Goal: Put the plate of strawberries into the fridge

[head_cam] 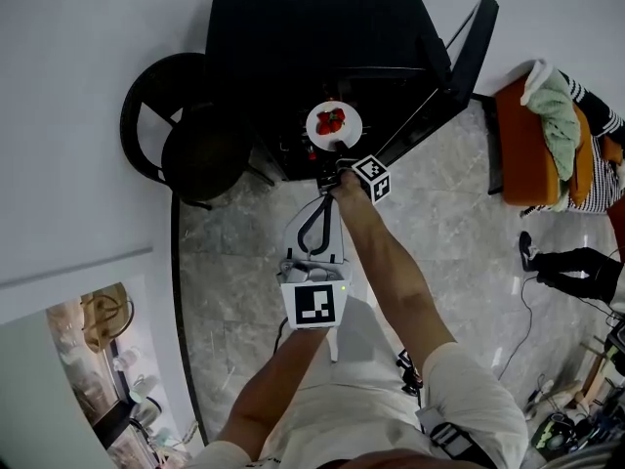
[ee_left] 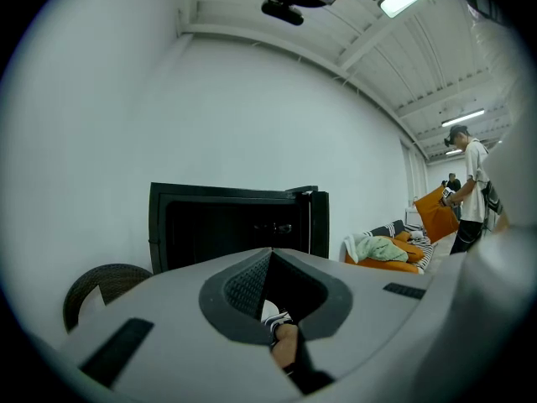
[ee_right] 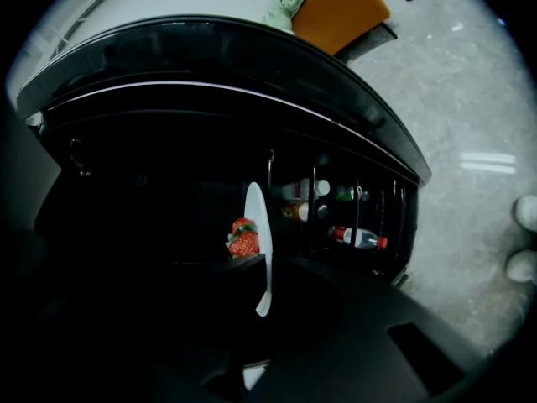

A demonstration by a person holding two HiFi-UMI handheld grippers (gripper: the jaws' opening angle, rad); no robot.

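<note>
The fingers of the right gripper are clamped on the rim of the plate of strawberries, held at the open fridge's front. The left gripper is seen closed and empty.

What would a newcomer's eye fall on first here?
The red strawberries on a white plate stand out against the open black fridge at the head view's top centre. The right gripper is shut on the plate's near rim and holds it at the fridge's mouth. In the right gripper view, bottles line the door shelves on the right.
</note>
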